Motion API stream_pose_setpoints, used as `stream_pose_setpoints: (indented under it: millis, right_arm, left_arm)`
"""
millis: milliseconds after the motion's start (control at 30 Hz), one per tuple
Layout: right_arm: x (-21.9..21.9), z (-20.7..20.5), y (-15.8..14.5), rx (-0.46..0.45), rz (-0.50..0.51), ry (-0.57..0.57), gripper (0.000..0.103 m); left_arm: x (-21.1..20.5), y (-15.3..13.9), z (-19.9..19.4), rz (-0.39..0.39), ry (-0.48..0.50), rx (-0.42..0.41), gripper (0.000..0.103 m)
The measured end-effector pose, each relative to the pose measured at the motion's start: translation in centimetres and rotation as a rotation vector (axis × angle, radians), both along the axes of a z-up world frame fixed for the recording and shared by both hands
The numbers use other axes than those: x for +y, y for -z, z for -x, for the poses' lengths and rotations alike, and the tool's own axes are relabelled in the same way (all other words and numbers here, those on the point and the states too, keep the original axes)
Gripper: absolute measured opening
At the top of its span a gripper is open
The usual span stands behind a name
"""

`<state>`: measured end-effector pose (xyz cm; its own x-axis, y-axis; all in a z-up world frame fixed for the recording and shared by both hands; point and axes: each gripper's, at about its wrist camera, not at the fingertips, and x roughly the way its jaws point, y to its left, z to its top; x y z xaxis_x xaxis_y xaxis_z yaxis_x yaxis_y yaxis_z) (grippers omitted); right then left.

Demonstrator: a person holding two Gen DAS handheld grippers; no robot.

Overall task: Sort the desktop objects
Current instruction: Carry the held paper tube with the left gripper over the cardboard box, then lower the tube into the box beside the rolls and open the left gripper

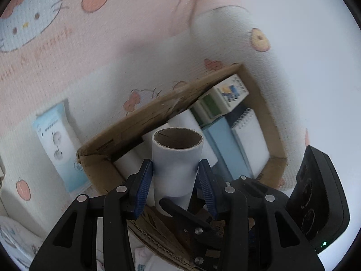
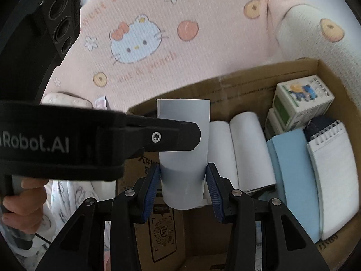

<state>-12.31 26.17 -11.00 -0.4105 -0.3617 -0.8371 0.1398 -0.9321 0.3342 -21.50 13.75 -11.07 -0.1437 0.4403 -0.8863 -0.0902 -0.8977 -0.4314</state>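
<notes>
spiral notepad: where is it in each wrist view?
Left wrist: the spiral notepad lies right of centre, in the cardboard box along its right wall.
Right wrist: spiral notepad is at the far right edge, by the same wall.
Shared landmark: the light blue book just left of the notepad in both views.

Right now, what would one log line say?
left tool: gripping roll | right tool: gripping same roll | over cardboard box
</notes>
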Motion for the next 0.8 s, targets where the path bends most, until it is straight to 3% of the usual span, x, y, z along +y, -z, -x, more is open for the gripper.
stream_pose_setpoints:
  millis: [333,800]
  right_arm:
    - [-1.4,1.3,1.9,-0.103,0.002,-0.068,0.040]
    - [-1.2,2.6,3.4,-0.205,0.017,-0.089,0.040]
  left_arm:
    - [-0.8,1.8,0.7,0.034,-0.015,-0.094,0.046]
    - [-0.7,2.1,2.0,0.060,0.027,-0.147,0.046]
